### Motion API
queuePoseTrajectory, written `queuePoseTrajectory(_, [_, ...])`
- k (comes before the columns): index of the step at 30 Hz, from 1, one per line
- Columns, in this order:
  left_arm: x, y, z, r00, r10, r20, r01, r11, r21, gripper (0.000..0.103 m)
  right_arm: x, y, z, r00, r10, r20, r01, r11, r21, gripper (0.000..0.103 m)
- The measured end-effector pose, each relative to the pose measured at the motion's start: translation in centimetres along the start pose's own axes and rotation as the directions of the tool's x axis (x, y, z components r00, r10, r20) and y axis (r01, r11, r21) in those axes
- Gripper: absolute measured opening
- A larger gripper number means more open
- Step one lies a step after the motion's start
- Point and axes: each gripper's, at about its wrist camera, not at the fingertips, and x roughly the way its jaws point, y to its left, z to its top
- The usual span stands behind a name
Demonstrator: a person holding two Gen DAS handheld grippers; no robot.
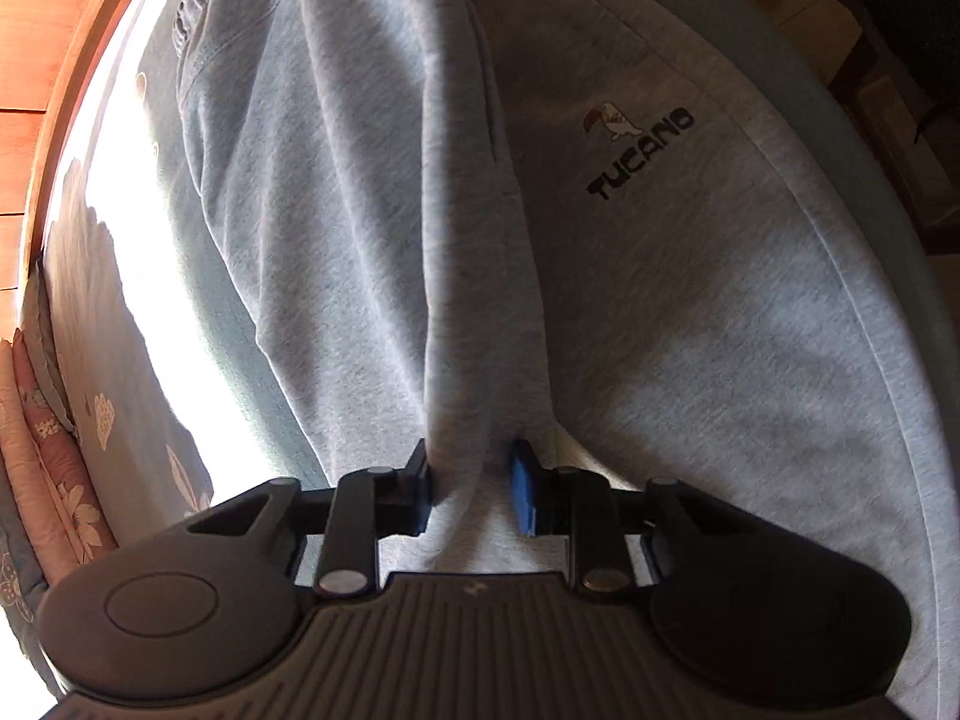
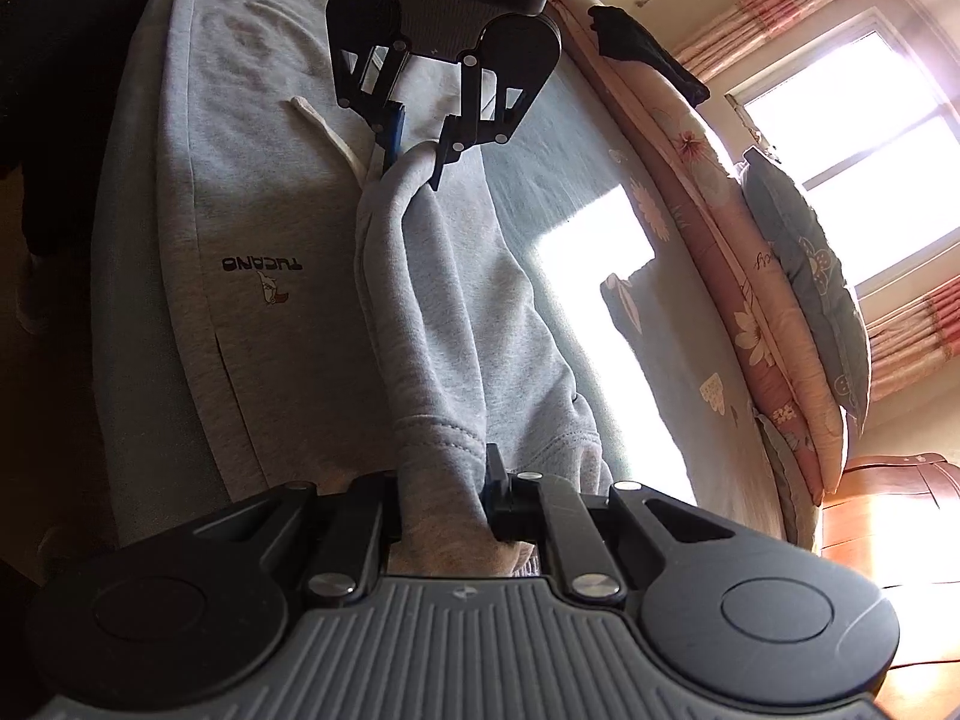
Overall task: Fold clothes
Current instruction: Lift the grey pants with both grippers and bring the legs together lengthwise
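Light grey sweatpants (image 1: pixel 360 210) with a black TUCANO logo (image 1: pixel 642 150) lie spread on a bed. A raised ridge of the fabric (image 2: pixel 420 300) runs between my two grippers. My left gripper (image 1: pixel 474 471) is shut on one end of that ridge, and its blue pads (image 1: pixel 525 492) press the cloth. It also shows at the top of the right wrist view as the left gripper (image 2: pixel 417 150), beside a white drawstring (image 2: pixel 324 126). My right gripper (image 2: pixel 444 492) is shut on the bunched cloth at the other end. The logo (image 2: pixel 261 267) lies on the flat part, left of the ridge.
The pale blue bedsheet (image 2: pixel 600 324) has a bright sunlit patch. Folded floral quilts and a pillow (image 2: pixel 798 276) line the far side under a window, with a black garment (image 2: pixel 648 54) on top. A wooden headboard (image 2: pixel 888 504) stands at the right. A person's dark trouser leg (image 2: pixel 66 90) is at the left.
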Motion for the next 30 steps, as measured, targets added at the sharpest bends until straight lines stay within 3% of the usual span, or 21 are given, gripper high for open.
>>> queuePoseTrajectory(7, [-1.1,-0.6,-1.5,0.999,0.034,-0.028,-0.036,0.996,-0.084,0.014,0.6,-0.3,-0.1,1.000,-0.001,0.004,0.001,1.000,0.021,0.013])
queuePoseTrajectory(12, [-0.9,-1.6,-1.7,0.998,0.049,-0.038,-0.050,0.998,-0.040,0.013,0.3,-0.2,0.0,1.000,-0.005,0.007,0.005,1.000,0.022,0.013])
queuePoseTrajectory(15, [-0.9,-1.1,-1.3,0.996,0.081,-0.023,-0.081,0.997,-0.008,0.019,0.2,0.1,0.0,1.000,-0.004,0.004,0.004,1.000,0.017,0.013])
queuePoseTrajectory(19, [-0.8,-0.7,-0.2,0.999,0.041,0.015,-0.041,0.999,0.029,0.019,0.2,0.1,-0.2,1.000,0.000,0.003,0.000,0.999,0.032,0.013])
queuePoseTrajectory(21, [-0.8,-0.5,0.3,0.999,0.020,0.033,-0.022,0.999,0.049,0.014,0.3,0.0,-0.5,1.000,0.002,0.002,-0.002,0.999,0.040,0.013])
queuePoseTrajectory(26, [-0.9,-0.9,0.4,0.998,-0.051,0.030,0.049,0.997,0.057,0.013,0.6,0.0,-0.9,1.000,0.009,0.005,-0.009,0.999,0.047,0.015])
queuePoseTrajectory(30, [0.4,-0.4,0.3,1.000,0.004,0.020,-0.005,0.999,0.053,0.017,1.0,0.1,-0.9,1.000,0.011,0.007,-0.012,0.999,0.046,0.015])
